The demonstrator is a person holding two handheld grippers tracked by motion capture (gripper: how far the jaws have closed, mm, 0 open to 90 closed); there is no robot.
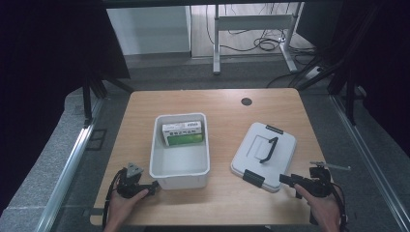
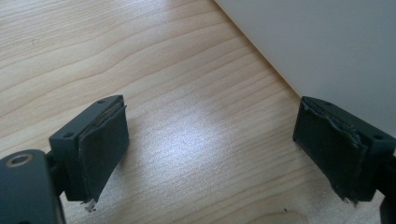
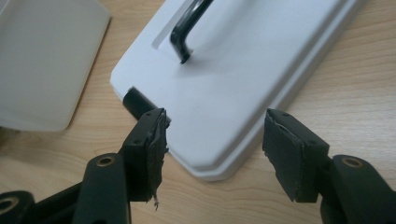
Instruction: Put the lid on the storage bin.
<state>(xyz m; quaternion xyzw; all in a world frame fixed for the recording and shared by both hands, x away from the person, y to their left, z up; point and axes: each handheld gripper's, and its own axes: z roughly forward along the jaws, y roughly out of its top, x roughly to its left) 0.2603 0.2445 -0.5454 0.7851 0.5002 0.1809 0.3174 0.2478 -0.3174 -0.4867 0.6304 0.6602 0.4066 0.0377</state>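
We have a white lid [image 1: 263, 155] lying flat on the table [image 1: 227, 104], well to the right of an open white bin [image 1: 180, 166] that holds a green and white box [image 1: 182, 133] against its far wall. Our right gripper [image 1: 290, 180] sits just at the lid's near corner, and in the right gripper view its fingers [image 3: 149, 144] stand wide apart with nothing between them, one on each side of that rounded corner, the left finger close by the black latch [image 3: 135, 101] on the near short edge. The lid's long axis runs away from us and a little to the right, with the black handle [image 1: 268, 149] lying along it in a shallow recess, so the corner points almost straight at the right fingers and the handle lies further on, beyond them. Our left gripper [image 1: 153, 187] is down by the near left corner of the bin; in the left gripper view its fingers [image 2: 100, 149] are also spread wide and hold nothing, with the bin's wall just beside the right-hand one. We judge the right hand is the nearer one for taking the lid, and that the lid would then have to travel left to reach the bin.
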